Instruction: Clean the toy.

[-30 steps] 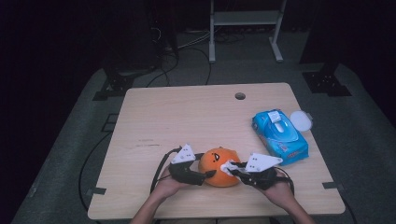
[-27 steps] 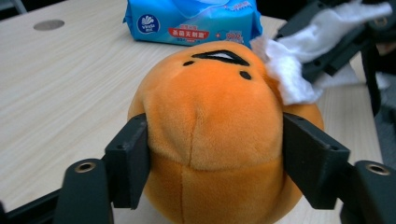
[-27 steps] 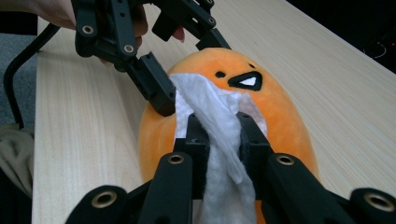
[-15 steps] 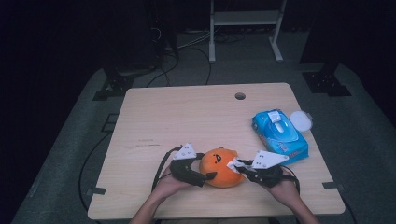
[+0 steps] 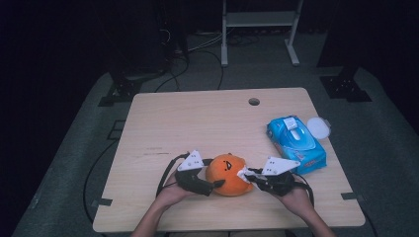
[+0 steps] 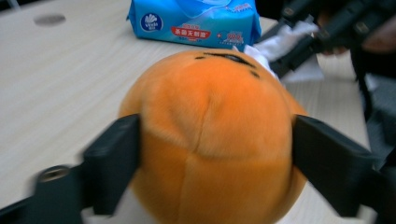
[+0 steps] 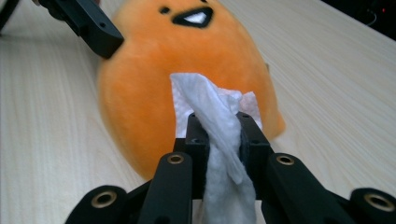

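At the left, the left gripper [image 5: 213,183] has its jaws spread wide around the orange plush toy [image 5: 227,175], one black pad on each flank; they have just been opening, and in the left gripper view the pads seem to rest against the fur without denting it, so the hold looks loose at best. The toy sits on the wooden table [image 5: 197,123] near the person's edge, midway between the two hands, its stitched face turned up. To its right, the right gripper [image 5: 245,175] has its jaws pinched tight on a white wipe [image 7: 212,112], whose free end lies against the toy's side. The likely trouble from here — a push from the wipe could roll or slide the round, light toy away, since the left pads are not pressing hard enough to brace it; the thin wipe could also bunch or slip out of the pinch if dragged across the nap. The toy is soft, seamed and egg-shaped, with short fuzzy pile; the wipe is crumpled and limp. Farthest right lies a glossy blue wipes pack [image 5: 296,143], its round white lid [image 5: 318,128] flipped open — well apart from the toy.
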`<state>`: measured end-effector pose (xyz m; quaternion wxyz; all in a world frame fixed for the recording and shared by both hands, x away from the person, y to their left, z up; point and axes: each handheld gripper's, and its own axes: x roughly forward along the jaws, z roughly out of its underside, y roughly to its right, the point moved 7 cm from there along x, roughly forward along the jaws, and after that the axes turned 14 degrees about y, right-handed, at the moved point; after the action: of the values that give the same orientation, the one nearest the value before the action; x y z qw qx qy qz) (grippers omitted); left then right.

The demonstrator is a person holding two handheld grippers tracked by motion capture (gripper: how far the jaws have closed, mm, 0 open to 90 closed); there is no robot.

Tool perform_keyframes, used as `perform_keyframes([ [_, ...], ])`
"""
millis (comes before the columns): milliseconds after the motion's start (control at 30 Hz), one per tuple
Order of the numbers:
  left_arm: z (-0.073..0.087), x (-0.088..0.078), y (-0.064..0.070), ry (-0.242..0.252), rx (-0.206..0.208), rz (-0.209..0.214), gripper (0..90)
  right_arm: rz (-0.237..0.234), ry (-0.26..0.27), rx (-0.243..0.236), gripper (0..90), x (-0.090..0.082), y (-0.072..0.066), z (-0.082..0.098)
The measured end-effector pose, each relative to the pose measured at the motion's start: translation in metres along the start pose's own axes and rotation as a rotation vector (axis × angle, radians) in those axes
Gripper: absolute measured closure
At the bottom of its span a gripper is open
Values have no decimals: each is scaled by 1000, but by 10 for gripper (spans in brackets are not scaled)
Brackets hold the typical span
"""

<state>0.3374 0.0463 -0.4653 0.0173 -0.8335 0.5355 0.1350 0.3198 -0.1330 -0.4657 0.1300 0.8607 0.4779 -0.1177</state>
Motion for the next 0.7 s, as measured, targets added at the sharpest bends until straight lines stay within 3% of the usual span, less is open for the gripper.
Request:
perform_keyframes([
  [33,1,2,-1,-8,-19,-12,91,-14,12,2,769,1,-4,-3],
  [67,2,3,-2,-9,-16,-28,103,-27,20,3,769,2,-7,-6],
  [133,3,6,2,13,24,-28,184,-53,51,-10,769,5,-16,-16],
  [267,-1,11,22,-10,233,-26,249,-76,111,-38,769,9,-29,-36],
  [333,-1,12,30,-25,302,-19,255,-62,125,-68,769,9,-31,-40],
  [400,0,12,30,-23,304,-18,255,-32,119,-70,769,5,-24,-39],
  [500,1,9,26,-12,258,-15,244,30,80,-67,769,-1,-9,-27],
  [533,1,9,25,-11,246,-12,236,36,70,-44,770,-3,-4,-22],
  [600,0,11,26,-8,243,-13,228,30,77,-10,770,-5,-3,-18],
  [633,-1,12,27,-9,252,-17,226,24,81,-18,770,-5,-5,-20],
  [700,-2,14,34,-13,293,-20,227,-23,112,-16,769,-3,-17,-30],
])
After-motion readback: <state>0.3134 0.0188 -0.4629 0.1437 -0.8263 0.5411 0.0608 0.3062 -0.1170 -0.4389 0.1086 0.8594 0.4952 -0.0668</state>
